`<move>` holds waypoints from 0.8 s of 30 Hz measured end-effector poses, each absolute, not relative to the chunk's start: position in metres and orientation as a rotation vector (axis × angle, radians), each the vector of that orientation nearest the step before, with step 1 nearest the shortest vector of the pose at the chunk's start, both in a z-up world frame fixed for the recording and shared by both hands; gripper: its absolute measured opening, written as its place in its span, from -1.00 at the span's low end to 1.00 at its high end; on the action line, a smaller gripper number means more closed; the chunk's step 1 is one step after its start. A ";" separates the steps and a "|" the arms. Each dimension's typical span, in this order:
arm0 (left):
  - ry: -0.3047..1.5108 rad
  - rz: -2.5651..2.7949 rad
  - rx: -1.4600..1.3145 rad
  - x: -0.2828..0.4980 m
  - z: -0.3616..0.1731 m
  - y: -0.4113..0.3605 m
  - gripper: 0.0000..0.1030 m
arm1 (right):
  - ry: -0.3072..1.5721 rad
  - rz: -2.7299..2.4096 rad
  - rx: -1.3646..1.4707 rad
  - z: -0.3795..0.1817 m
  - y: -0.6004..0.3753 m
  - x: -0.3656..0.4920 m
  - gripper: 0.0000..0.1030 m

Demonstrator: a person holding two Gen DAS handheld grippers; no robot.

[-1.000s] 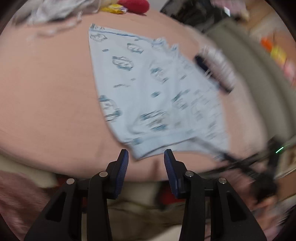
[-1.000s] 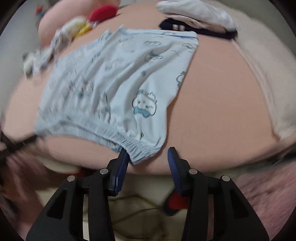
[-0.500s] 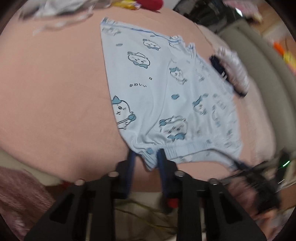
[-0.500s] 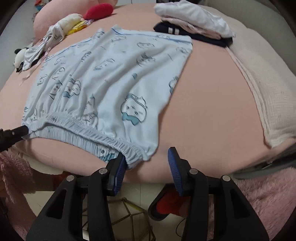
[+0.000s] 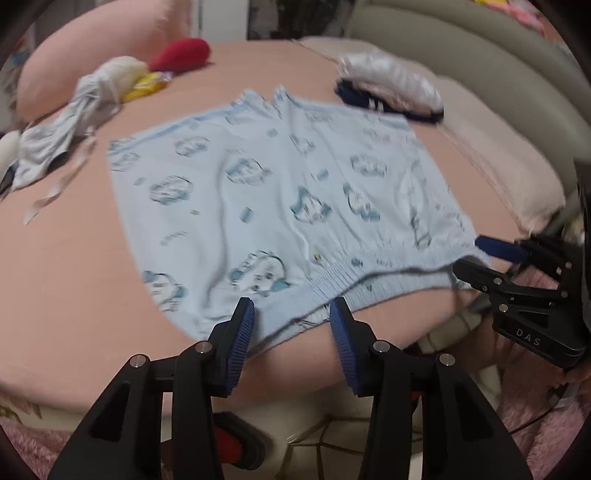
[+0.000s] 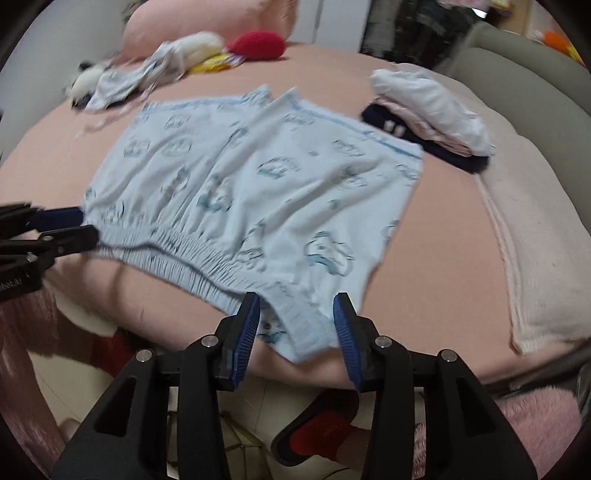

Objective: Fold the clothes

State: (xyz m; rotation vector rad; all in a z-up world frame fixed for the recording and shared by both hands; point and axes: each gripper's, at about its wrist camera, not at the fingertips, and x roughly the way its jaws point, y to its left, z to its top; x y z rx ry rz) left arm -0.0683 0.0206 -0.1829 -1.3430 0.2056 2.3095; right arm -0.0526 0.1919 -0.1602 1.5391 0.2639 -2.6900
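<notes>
The pale blue printed cotton shorts (image 5: 280, 206) look soft and matt, their waistband gathered. Under them the pink bedsheet (image 5: 66, 266) is smooth cloth. At far right, a cream waffle-textured blanket (image 6: 532, 236) looks coarser.

It was a bedroom in a home; a bed (image 5: 74, 258) with a pink sheet filled the view; a pink pillow (image 6: 207, 18), soft toys (image 6: 258, 44) and folded clothes (image 6: 428, 107) lay on it.
</notes>
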 end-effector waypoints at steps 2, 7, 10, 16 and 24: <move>0.254 2.304 -1.347 -0.071 -0.188 0.029 -0.13 | 0.264 -2.660 1.578 -0.170 0.193 -0.060 -0.18; 0.285 2.314 -1.300 -0.071 -0.189 0.035 -0.23 | 0.162 -2.670 1.590 -0.172 0.205 -0.067 -0.66; 0.281 2.323 -1.271 -0.070 -0.186 0.037 -0.77 | 0.095 -2.683 1.564 -0.167 0.213 -0.066 -0.85; 0.242 2.293 -1.248 -0.063 -0.178 0.035 -0.95 | 0.092 -2.698 1.501 -0.154 0.214 -0.054 -0.89; 0.194 2.195 -1.362 -0.061 -0.190 0.031 -0.93 | 0.037 -2.600 1.659 -0.175 0.224 -0.053 -0.90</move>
